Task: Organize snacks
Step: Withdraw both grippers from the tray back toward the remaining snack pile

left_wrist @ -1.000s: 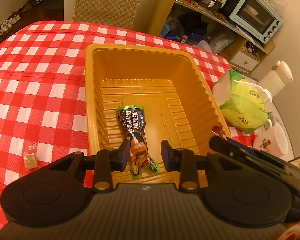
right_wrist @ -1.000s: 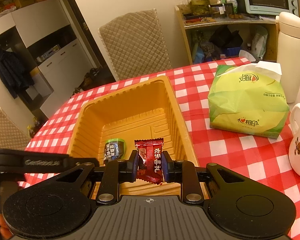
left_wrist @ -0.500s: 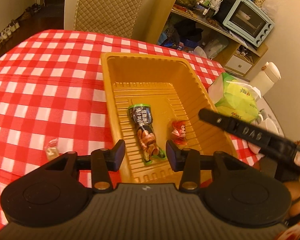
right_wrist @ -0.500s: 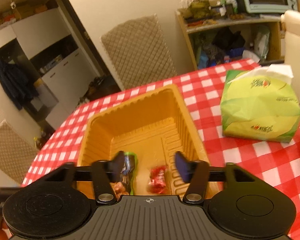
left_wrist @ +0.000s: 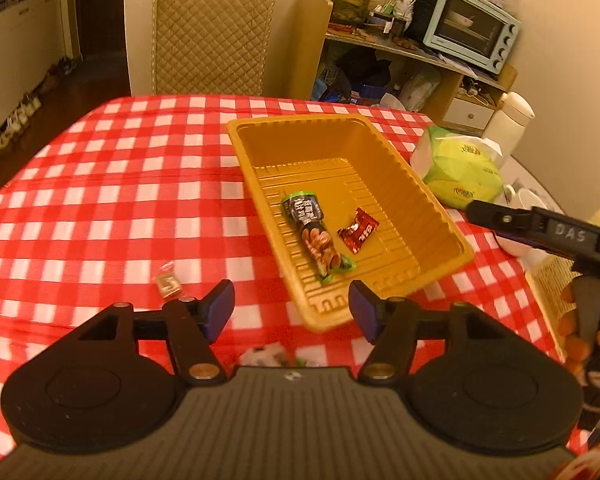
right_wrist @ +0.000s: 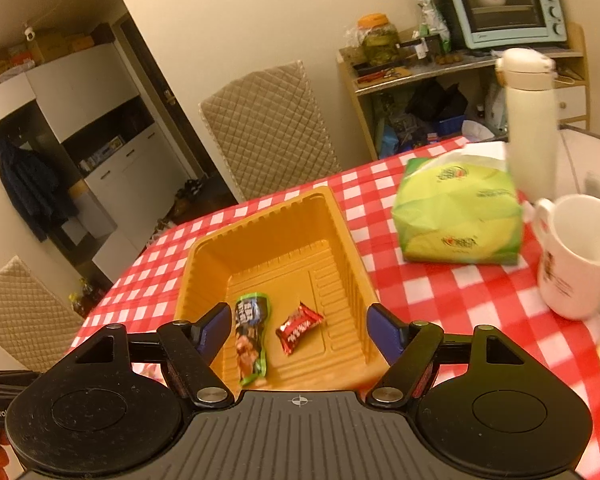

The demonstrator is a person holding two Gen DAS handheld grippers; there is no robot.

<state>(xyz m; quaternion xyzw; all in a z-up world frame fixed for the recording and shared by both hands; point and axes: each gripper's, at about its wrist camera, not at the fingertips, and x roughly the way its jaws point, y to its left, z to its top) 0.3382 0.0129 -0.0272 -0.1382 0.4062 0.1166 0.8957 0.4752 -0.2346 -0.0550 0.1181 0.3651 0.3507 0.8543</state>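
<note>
Both grippers pulling back from yellow tray (left_wrist: pixel 428 216), jaws just been opening, nothing between them. Left gripper (left_wrist: pixel 291 307) and right gripper (right_wrist: pixel 296 330) hanging released. Green snack pack (left_wrist: pixel 314 234) and red candy (left_wrist: pixel 358 230) lying side by side in tray. Small wrapped candy (left_wrist: pixel 168 282) sitting on checkered tablecloth (left_wrist: pixel 100 208), left of tray.

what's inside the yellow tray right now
Two snacks lie on the tray floor: a long green packet and a red candy. The right-wrist view hides the near floor behind the gripper body.
</note>
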